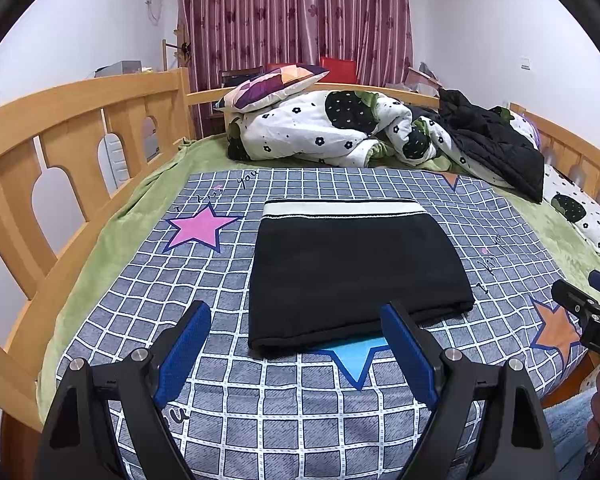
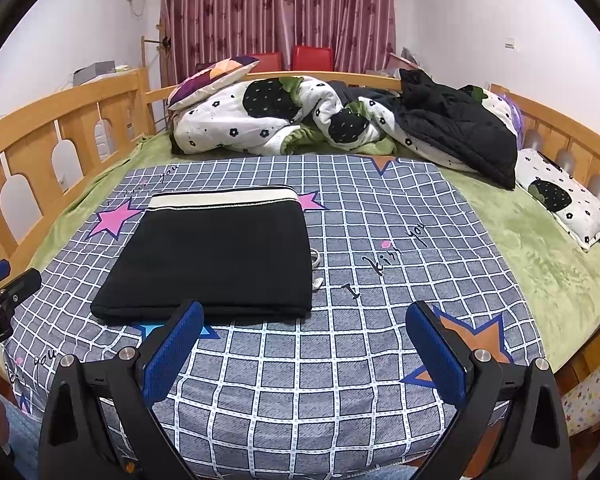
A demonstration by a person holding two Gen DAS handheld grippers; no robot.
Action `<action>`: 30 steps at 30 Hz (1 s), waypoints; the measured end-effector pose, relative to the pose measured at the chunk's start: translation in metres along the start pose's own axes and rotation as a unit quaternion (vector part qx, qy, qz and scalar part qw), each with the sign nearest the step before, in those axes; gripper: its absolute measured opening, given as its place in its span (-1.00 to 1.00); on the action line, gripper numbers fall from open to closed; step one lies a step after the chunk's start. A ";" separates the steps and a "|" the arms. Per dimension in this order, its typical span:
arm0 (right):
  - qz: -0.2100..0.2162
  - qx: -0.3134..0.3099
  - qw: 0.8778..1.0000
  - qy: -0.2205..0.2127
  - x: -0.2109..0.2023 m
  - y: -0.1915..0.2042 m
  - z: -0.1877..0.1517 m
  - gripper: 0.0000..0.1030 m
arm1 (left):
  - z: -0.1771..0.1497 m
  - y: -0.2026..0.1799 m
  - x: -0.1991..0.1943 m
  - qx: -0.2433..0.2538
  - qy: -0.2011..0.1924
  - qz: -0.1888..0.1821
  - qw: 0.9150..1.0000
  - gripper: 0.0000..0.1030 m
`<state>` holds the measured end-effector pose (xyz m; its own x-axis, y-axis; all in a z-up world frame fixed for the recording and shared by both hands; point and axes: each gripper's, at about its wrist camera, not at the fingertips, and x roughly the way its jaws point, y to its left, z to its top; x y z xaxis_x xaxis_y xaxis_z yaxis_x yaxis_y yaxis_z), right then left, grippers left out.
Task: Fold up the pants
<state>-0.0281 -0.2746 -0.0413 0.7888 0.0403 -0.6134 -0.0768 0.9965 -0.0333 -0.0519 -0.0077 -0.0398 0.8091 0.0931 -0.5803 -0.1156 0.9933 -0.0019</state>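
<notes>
On the bed, near its foot edge, lies one pair of black pants, folded into a flat rectangle on the single checked sheet, white waistband toward the head end. Two tools noted. Left tool: released, fingers spread wide, nothing between them, hovering just short of the pants' near edge. Right tool: likewise released and empty, held off the pants' near right corner, apart from the cloth. One crumpled quilt, one patterned pillow and one black jacket lie heaped at the head end.
</notes>
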 end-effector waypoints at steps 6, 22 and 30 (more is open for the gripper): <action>-0.001 -0.001 1.000 0.000 0.000 0.000 0.000 0.93 | -0.001 0.002 0.001 0.002 -0.001 -0.001 1.000 0.68; -0.002 0.001 1.000 0.000 -0.002 -0.001 0.000 0.94 | -0.001 0.002 0.001 0.002 -0.001 -0.001 1.000 0.68; -0.003 0.001 1.000 -0.001 -0.002 -0.001 0.000 0.94 | -0.002 0.001 0.000 0.002 -0.002 0.000 1.000 0.68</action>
<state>-0.0297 -0.2761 -0.0405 0.7901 0.0352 -0.6120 -0.0715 0.9968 -0.0349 -0.0526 -0.0066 -0.0414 0.8108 0.0938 -0.5778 -0.1136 0.9935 0.0018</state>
